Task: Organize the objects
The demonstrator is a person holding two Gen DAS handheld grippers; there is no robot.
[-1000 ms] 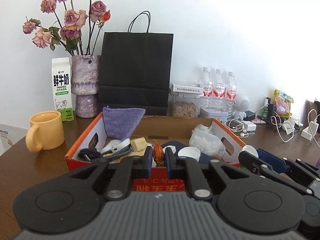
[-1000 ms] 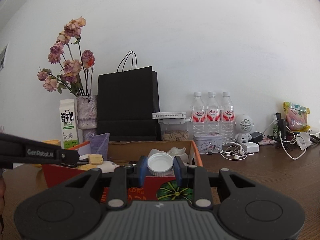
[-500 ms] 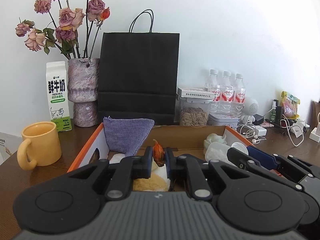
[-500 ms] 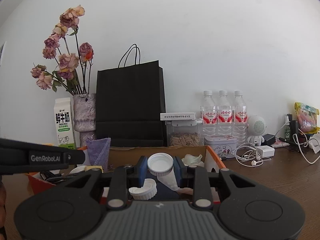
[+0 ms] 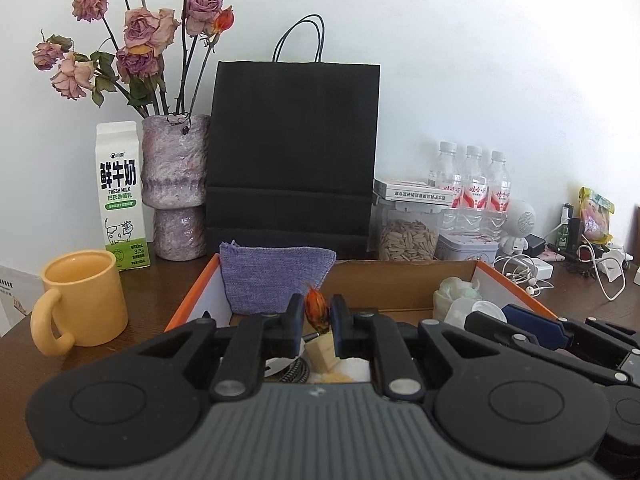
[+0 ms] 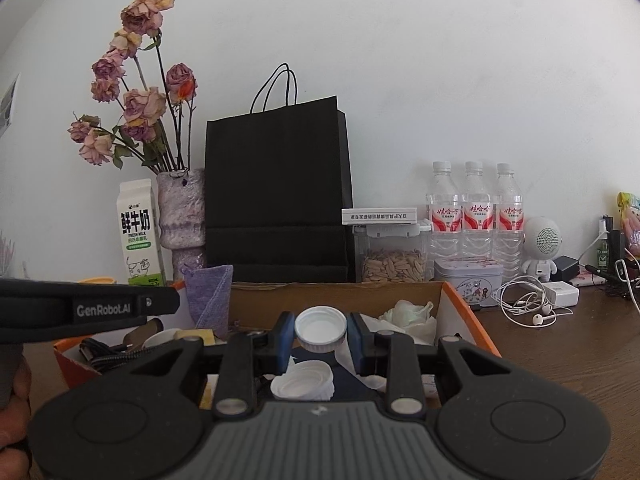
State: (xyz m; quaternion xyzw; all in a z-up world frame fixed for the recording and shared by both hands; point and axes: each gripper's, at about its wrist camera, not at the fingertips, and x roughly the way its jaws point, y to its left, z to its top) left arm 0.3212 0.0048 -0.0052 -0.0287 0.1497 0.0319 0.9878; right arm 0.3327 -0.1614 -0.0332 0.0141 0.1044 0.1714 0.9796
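Observation:
An open orange cardboard box (image 5: 192,300) (image 6: 468,312) holds mixed small items. My left gripper (image 5: 317,318) is shut on a small orange-red dried flower bud (image 5: 316,314), held above the box's inside near a purple knitted cloth (image 5: 272,276). My right gripper (image 6: 321,330) is shut on a white plastic bottle cap (image 6: 320,327), hovering over the box above another white lid (image 6: 302,382). The right gripper's body appears at the right edge of the left wrist view, and the left gripper's side (image 6: 80,310) shows at the left of the right wrist view.
Behind the box stand a black paper bag (image 5: 292,152), a vase of dried roses (image 5: 176,184), a milk carton (image 5: 120,196), a seed jar (image 5: 408,228) and three water bottles (image 5: 472,188). A yellow mug (image 5: 80,296) sits left. Cables and earphones (image 6: 528,304) lie right.
Both grippers moved forward over the box with their items still held; the box's front wall has dropped out of view and the back-wall objects look closer.

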